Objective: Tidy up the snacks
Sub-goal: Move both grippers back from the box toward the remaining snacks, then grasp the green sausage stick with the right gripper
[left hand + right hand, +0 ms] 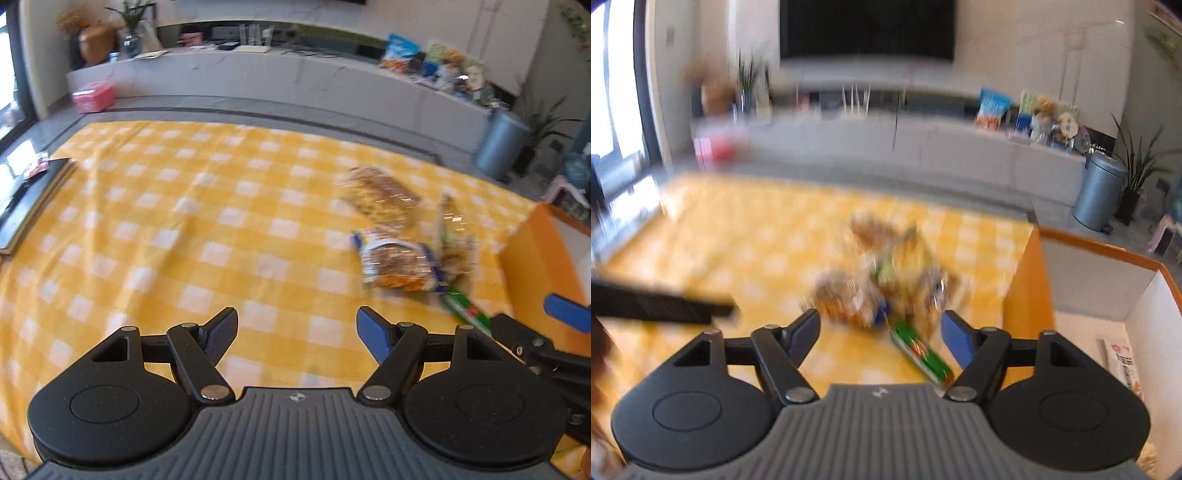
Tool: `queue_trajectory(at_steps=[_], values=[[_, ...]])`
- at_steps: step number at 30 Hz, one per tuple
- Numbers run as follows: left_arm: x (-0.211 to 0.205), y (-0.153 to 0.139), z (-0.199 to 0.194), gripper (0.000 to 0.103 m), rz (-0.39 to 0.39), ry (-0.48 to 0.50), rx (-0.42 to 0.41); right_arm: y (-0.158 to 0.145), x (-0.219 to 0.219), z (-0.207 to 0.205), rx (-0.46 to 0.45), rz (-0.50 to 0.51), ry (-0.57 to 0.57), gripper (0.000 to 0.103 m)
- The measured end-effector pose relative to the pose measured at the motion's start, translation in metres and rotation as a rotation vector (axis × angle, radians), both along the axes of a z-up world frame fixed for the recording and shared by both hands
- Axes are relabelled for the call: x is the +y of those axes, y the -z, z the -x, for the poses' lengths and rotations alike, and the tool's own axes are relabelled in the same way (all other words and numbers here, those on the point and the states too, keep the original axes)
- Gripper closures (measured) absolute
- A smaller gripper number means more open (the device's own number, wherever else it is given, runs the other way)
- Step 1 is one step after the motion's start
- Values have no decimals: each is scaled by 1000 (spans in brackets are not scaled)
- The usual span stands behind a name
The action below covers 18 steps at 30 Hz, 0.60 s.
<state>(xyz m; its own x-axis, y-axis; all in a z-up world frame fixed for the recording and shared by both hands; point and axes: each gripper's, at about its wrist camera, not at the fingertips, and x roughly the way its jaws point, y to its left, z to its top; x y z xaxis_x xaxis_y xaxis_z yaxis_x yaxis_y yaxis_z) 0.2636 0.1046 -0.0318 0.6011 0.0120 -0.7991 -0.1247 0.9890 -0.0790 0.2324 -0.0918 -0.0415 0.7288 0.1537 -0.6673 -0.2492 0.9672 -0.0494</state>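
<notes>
Approach step: both hand-held grippers, left (297, 334) and right (879, 334), gape wide and empty above the worktop (184, 221), snack packets (399, 258) heaped just beside the orange box (1027, 295); next, seemingly, closing on one packet

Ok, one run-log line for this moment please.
left gripper open, empty | right gripper open, empty, over green packet | snack bags on checked cloth | orange box at right | both views blurred
</notes>
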Motion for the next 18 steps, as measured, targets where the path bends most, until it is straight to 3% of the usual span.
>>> queue_trajectory(at_steps=[2, 5, 7, 8, 9, 11, 18], values=[[4, 4, -2, 17, -11, -9, 16, 15, 3, -9, 30, 75, 27, 37], [11, 11, -6, 17, 32, -8, 46, 36, 4, -27, 93, 150, 58, 39], [13, 12, -6, 17, 56, -6, 55, 49, 3, -40, 135, 170, 74, 51], [14, 12, -6, 17, 59, -4, 53, 55, 0, -45, 163, 176, 89, 66], [14, 11, -4, 18, 60, -2, 46, 60, -2, -52, 193, 173, 110, 71], [13, 11, -4, 18, 68, 0, 44, 65, -8, -62, 215, 141, 136, 67], [6, 15, -7, 19, 122, 31, 72, 73, -15, -72, 240, 146, 123, 69]])
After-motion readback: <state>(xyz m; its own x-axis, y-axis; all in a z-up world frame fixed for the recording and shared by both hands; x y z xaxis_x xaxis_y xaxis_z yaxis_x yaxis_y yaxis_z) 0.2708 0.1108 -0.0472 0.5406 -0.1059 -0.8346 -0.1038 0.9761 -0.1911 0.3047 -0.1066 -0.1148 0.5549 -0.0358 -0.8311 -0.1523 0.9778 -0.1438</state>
